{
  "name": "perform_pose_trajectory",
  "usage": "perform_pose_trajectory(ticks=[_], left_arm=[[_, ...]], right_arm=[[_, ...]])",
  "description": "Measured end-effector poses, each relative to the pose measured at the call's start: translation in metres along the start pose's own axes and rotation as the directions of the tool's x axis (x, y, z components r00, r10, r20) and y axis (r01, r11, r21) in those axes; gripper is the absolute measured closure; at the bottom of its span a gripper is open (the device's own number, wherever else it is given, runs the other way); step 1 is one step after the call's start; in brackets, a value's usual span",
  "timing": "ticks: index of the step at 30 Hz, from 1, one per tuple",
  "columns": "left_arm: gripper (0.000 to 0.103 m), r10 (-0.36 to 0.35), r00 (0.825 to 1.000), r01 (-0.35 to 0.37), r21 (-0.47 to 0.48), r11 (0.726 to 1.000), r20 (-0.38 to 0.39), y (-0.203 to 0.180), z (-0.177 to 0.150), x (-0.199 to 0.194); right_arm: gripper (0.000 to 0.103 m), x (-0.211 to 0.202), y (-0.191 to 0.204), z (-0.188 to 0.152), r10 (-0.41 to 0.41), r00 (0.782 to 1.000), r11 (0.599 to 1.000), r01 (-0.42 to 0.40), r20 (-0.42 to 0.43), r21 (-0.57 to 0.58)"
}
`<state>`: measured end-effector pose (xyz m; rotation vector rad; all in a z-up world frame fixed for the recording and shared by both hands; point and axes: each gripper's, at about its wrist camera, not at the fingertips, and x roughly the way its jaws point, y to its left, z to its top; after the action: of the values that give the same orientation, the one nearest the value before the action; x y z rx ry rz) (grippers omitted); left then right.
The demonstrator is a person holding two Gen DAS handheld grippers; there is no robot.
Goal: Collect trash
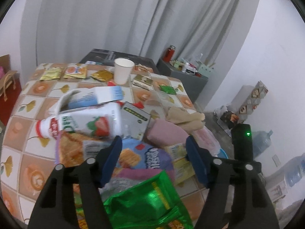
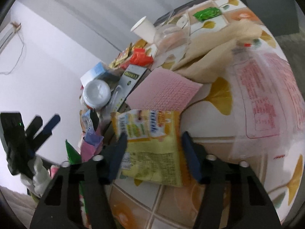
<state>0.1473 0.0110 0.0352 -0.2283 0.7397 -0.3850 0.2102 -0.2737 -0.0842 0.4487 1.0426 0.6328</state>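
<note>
A pile of trash lies on the tiled table (image 1: 32,105). In the left wrist view my left gripper (image 1: 154,143) is open above a purple and blue snack bag (image 1: 152,158), with a shiny green wrapper (image 1: 148,200) just below its fingers. A strawberry milk bottle (image 1: 83,122) and an opened white carton (image 1: 91,97) lie to its left. In the right wrist view my right gripper (image 2: 154,137) is open, its fingers straddling a yellow snack packet (image 2: 152,145) lying on the table (image 2: 209,200). The left gripper (image 2: 45,124) shows at the far left.
A white paper cup (image 1: 123,70) stands at the back with flat sachets (image 1: 74,72). A pink cloth (image 2: 165,89), a beige cloth (image 2: 219,49), a clear plastic container (image 2: 171,36) and a small green wrapper (image 2: 206,13) lie on the table. A grey cabinet (image 1: 190,76) stands beyond.
</note>
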Motion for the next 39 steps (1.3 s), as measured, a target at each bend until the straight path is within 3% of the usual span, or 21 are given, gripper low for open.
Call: perform_pose_trajectory(ticks=[1, 6, 13, 19, 22, 26, 31, 33, 34, 37, 39], left_arm=[[0.042, -0.009, 1.0, 0.009, 0.004, 1.0, -0.008, -0.002, 0.003, 0.003], [0.045, -0.032, 0.999, 0.034, 0.047, 0.998, -0.038, -0.017, 0.019, 0.016], [0.047, -0.037, 0.994, 0.05, 0.118, 0.992, -0.107, -0.043, 0.045, 0.044], [0.047, -0.023, 0.972, 0.072, 0.207, 0.976, -0.232, -0.072, 0.054, 0.083], [0.043, -0.014, 0.961, 0.104, 0.311, 0.945, -0.278, -0.095, 0.064, 0.108], [0.037, 0.059, 0.954, 0.102, 0.507, 0.856, -0.293, -0.13, 0.069, 0.157], [0.037, 0.178, 0.911, 0.126, 0.662, 0.739, -0.372, -0.156, 0.055, 0.234], [0.037, 0.239, 0.891, 0.11, 0.693, 0.712, -0.387, -0.157, 0.048, 0.256], [0.041, 0.268, 0.879, 0.097, 0.699, 0.709, -0.394, -0.155, 0.047, 0.267], [0.055, 0.284, 0.848, 0.099, 0.66, 0.744, -0.447, -0.143, 0.048, 0.285], [0.064, 0.281, 0.841, 0.101, 0.645, 0.758, -0.463, -0.14, 0.048, 0.288]], right_arm=[[0.07, 0.002, 0.002, 0.0, -0.021, 1.0, 1.0, 0.02, -0.009, -0.02], [0.091, 0.003, 0.004, -0.006, -0.063, 0.998, 0.996, 0.061, -0.021, -0.06], [0.095, -0.017, -0.003, -0.02, -0.029, 1.0, 0.999, 0.029, 0.0, -0.025], [0.095, -0.055, -0.02, -0.042, 0.005, 0.999, 0.999, -0.007, 0.04, 0.052], [0.095, -0.074, -0.033, -0.05, -0.005, 0.997, 0.995, -0.003, 0.075, 0.095], [0.095, -0.094, -0.051, -0.058, 0.01, 0.992, 0.985, -0.032, 0.13, 0.17], [0.095, -0.116, -0.072, -0.063, 0.029, 0.981, 0.969, -0.074, 0.191, 0.236], [0.095, -0.12, -0.076, -0.064, 0.033, 0.978, 0.966, -0.084, 0.206, 0.245], [0.095, -0.121, -0.078, -0.064, 0.037, 0.977, 0.964, -0.091, 0.212, 0.25], [0.095, -0.12, -0.081, -0.065, 0.059, 0.973, 0.959, -0.116, 0.221, 0.258], [0.095, -0.119, -0.082, -0.067, 0.073, 0.973, 0.957, -0.13, 0.219, 0.259]])
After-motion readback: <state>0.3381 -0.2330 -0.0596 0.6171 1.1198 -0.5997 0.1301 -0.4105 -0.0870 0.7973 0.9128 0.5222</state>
